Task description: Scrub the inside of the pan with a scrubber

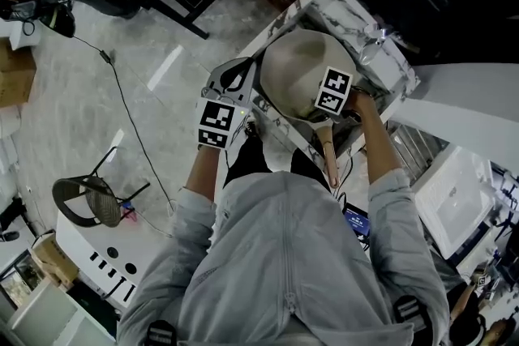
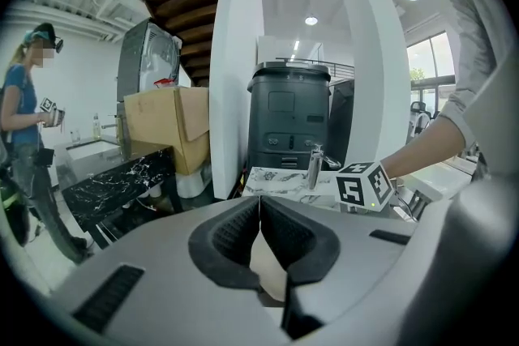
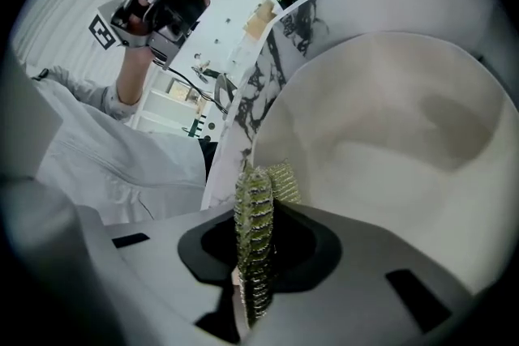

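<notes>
ok, we reckon soft scrubber [image 3: 256, 194] flexes, right claw [image 3: 258, 247] clamped on it at slick pan [image 3: 389, 134]; left claw [image 2: 259, 211] closed, empty.

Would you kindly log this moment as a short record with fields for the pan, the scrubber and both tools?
pan: beige, on the marble-patterned counter, handle toward the person
scrubber: green mesh, clamped edge-on in the right tool, at the pan's near rim
left tool: jaws together, raised to the pan's left
scrubbing contact: cannot tell
</notes>
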`<state>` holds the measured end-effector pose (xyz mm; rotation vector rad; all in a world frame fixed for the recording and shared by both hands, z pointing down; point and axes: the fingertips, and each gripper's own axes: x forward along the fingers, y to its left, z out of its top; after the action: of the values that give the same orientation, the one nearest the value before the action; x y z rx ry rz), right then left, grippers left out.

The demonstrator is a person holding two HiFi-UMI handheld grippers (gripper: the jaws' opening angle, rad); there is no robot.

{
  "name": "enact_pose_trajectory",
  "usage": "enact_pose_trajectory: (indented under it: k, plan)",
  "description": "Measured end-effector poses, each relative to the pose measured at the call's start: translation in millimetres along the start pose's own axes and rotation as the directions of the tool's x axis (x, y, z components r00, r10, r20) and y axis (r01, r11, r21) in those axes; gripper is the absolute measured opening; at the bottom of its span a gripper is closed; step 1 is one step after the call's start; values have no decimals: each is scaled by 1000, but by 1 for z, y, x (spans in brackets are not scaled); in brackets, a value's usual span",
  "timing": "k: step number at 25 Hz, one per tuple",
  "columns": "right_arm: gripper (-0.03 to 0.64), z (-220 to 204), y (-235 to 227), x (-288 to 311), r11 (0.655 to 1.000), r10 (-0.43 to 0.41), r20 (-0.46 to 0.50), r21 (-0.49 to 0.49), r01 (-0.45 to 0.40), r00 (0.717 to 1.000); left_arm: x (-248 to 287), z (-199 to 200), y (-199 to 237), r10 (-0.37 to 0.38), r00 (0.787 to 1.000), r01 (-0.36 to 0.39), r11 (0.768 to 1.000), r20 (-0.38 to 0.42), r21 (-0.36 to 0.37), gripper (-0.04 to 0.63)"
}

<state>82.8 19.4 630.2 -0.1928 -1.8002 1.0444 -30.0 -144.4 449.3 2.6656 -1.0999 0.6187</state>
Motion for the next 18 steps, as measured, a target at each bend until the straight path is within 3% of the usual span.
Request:
enact_pose_trajectory:
  k: [10,15,18]
  plan:
    - [81,-30,-27,-15,979,-203,-98,-50,199,974,6,-1,-20,-33,999,33,999,-3,5,24]
    - [81,-48,-59,-26,920,-388,-154,-114,374,909,8,-5,-24,-40,999,40,999,-18,6,23]
    - [81,-53,-70,-28,896,-442,-150,-119,427,885,8,-6,-26,-42,999,42,999,-17,7,24]
